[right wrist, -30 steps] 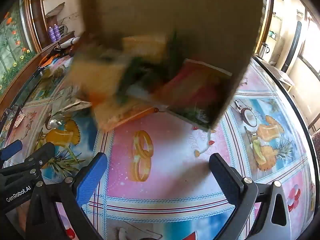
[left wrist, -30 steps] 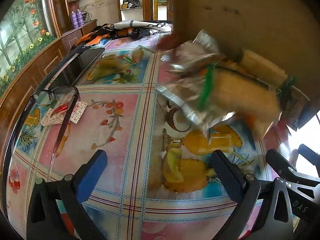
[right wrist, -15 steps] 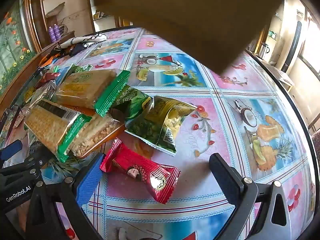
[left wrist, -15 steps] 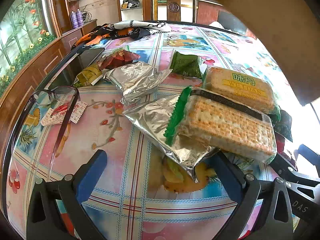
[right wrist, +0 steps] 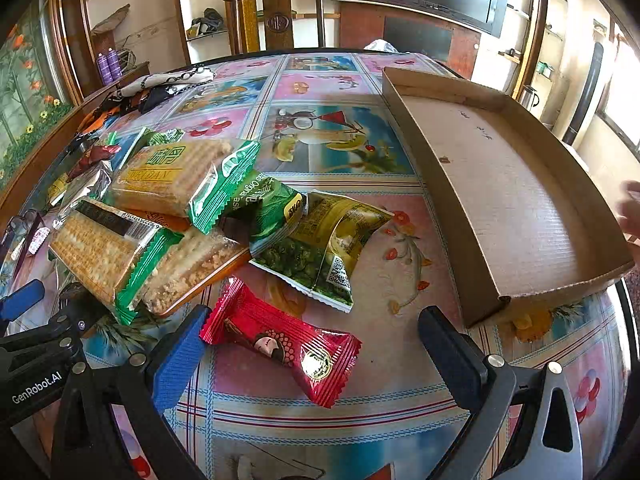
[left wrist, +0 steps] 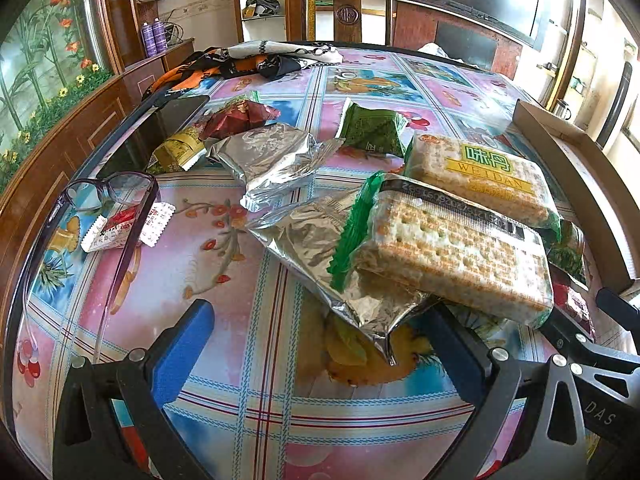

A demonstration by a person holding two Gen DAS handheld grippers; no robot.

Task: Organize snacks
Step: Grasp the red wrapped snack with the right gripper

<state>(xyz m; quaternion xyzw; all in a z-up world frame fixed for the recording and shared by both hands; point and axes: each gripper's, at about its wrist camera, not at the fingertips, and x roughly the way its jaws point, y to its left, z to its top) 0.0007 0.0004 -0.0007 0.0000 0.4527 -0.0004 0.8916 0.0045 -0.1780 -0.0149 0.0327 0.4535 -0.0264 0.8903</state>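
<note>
Flower-print desk (right wrist: 400, 364), snacks heaped left of cardboard tray (right wrist: 500, 184). Both tools gaping, empty: left tool (left wrist: 320, 344), right tool (right wrist: 316, 344). Red packet (right wrist: 280, 352) nearest; probably light, crinkly, slippery; best pinched mid-body.

A blurred hand (right wrist: 630, 212) is cut off beside the cardboard tray (right wrist: 500, 184); cracker packs (left wrist: 452, 256) hide the silver pouch's (left wrist: 320, 248) end.

I noted crinkled glossy foil on the silver pouch (left wrist: 348, 264), matt corrugated cardboard on the tray (right wrist: 500, 184), and shiny plastic tablecloth (right wrist: 400, 368).
</note>
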